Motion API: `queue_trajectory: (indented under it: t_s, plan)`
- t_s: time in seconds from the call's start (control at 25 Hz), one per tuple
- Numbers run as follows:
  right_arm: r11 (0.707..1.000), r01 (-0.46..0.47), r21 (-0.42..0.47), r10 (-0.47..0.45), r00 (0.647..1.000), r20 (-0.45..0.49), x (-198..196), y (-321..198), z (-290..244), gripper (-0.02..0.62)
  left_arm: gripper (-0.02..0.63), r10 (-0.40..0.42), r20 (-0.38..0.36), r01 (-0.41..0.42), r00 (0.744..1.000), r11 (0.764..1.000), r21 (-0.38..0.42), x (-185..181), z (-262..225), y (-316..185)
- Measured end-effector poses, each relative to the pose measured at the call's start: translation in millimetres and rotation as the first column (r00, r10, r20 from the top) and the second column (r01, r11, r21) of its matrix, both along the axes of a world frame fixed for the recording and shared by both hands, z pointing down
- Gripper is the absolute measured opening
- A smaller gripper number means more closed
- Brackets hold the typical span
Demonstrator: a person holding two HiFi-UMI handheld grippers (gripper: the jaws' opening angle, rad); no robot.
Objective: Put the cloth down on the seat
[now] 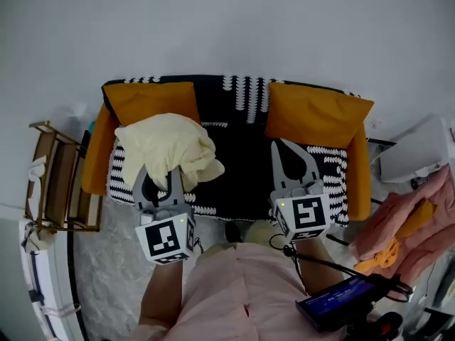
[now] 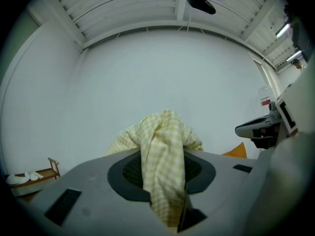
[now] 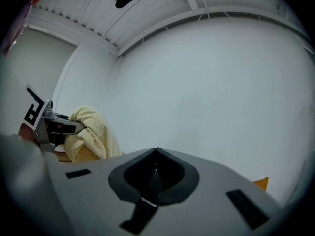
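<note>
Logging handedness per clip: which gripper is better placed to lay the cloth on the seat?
Left. The left gripper is clamped on the cloth above the seat; the right gripper is shut, empty and apart from it.

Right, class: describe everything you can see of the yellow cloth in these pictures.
The cloth is pale yellow with a fine check, soft and woven-looking. It is bunched and crumpled, pinched between the jaws of the left tool, folds spilling over both sides. It is over the left of the patterned sofa seat, before an orange cushion. Whether it touches the seat cannot be told.
</note>
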State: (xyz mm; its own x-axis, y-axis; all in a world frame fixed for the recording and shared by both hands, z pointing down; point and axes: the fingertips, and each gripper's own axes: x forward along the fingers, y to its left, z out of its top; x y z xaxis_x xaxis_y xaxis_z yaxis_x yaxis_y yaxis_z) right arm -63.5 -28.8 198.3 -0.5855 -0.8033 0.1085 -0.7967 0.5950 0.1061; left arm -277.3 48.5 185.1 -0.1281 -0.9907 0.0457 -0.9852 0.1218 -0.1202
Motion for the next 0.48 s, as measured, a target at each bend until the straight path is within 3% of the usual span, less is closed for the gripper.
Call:
queue_trajectory:
  t_s: [0.48]
  plan:
    - [0.999, -0.031, -0.041, 0.030, 0.999, -0.020, 6.0, -67.9, 13.7, 0.002, 0.129, 0.046, -0.009, -0.046, 0.999, 0.998, -0.040, 3.9, 14.2, -79.6]
